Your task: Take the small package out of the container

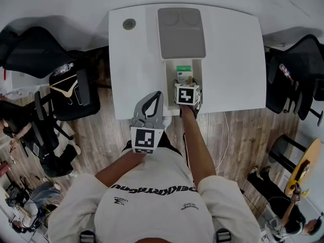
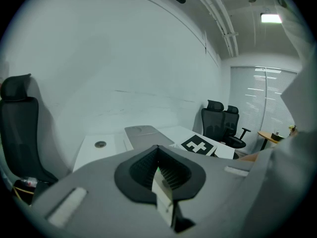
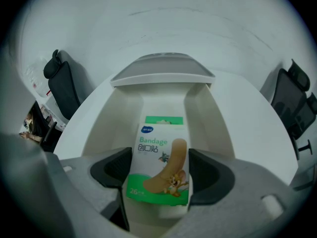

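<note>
While you hold your right gripper (image 3: pixel 159 168) over the near end of the container (image 3: pixel 115 120), its two fingers (image 3: pixel 210 175) press on the small package (image 3: pixel 158 152), one on each side, so the package is caught between them. The small package is a green and white box with the word "Bandage" and a cartoon mouse on it, and its front faces the camera on that gripper. It sits low between the container's two side walls, and you cannot tell from these views if its bottom touches the container's floor. The container is a long white open box on the white worktop (image 1: pixel 233 59), with its near end at the front edge of the worktop, right in front of you. A gray lid (image 1: pixel 181 32) sits at the container's far end, close to the back edge of the worktop. Your left gripper (image 2: pixel 159 172) hangs over the front edge of the worktop, just beside the container's left wall. Its fingers are pressed together and hold nothing. A small round gray disc (image 1: pixel 129 24) lies near the far left corner of the worktop. Black chairs (image 1: pixel 30 49) stand on the wood floor (image 1: pixel 238 130) on both sides.
</note>
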A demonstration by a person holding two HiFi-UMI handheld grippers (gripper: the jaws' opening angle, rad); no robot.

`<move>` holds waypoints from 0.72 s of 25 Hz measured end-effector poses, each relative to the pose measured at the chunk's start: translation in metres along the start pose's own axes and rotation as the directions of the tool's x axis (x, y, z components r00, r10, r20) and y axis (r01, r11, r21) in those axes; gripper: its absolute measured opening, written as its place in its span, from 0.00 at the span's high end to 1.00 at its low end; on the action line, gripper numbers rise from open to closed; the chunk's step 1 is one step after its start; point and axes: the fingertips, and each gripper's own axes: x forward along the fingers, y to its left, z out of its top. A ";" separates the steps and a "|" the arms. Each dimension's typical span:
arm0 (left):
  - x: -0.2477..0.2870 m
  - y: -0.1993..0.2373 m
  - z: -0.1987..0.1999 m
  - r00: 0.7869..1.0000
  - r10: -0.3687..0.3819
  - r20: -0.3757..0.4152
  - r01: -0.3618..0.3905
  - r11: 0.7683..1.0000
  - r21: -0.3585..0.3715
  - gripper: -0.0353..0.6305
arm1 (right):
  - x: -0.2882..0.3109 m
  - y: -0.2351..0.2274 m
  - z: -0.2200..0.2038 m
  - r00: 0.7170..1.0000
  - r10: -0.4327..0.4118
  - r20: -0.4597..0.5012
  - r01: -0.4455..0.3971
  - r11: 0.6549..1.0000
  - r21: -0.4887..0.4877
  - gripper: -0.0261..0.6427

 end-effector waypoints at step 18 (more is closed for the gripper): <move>-0.002 0.005 0.002 1.000 -0.004 0.008 0.004 1.000 -0.003 0.95 | 0.000 -0.001 -0.002 1.000 0.009 -0.002 -0.009 0.999 0.036 0.44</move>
